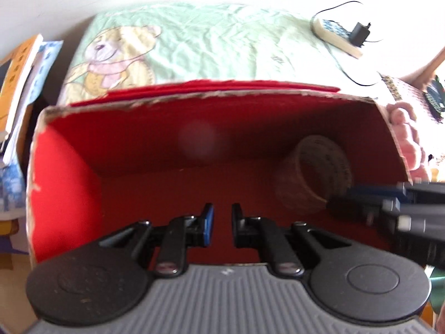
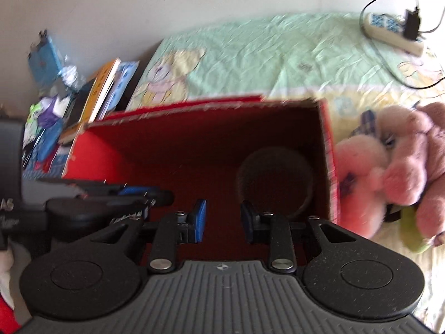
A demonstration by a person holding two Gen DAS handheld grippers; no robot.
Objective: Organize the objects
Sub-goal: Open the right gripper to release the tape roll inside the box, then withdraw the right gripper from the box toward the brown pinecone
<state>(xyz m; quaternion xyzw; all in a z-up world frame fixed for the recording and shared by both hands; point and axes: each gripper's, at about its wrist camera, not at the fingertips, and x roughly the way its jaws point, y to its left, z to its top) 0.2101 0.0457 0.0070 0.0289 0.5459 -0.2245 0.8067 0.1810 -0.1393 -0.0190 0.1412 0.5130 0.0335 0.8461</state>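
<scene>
An open red cardboard box point(image 1: 194, 98) point(image 2: 194, 105) stands on the bed, and both grippers point down into it. A small wicker cup point(image 1: 314, 175) point(image 2: 275, 183) lies on its side against the box's right wall. My left gripper point(image 1: 222, 222) hangs over the box floor, shut with nothing between its blue pads. My right gripper point(image 2: 224, 220) is open and empty, just left of the cup and apart from it. In the left wrist view the right gripper point(image 1: 375, 203) reaches in from the right as a blur beside the cup. The left gripper point(image 2: 139, 194) shows at the left of the right wrist view.
A pink plush toy point(image 2: 389, 172) point(image 1: 403, 139) lies against the box's right side. A power strip with a black adapter point(image 2: 395, 30) point(image 1: 336, 36) sits at the far right of the green bear-print sheet point(image 1: 194, 47). Books and clutter point(image 2: 103, 89) point(image 1: 16, 83) are stacked left of the box.
</scene>
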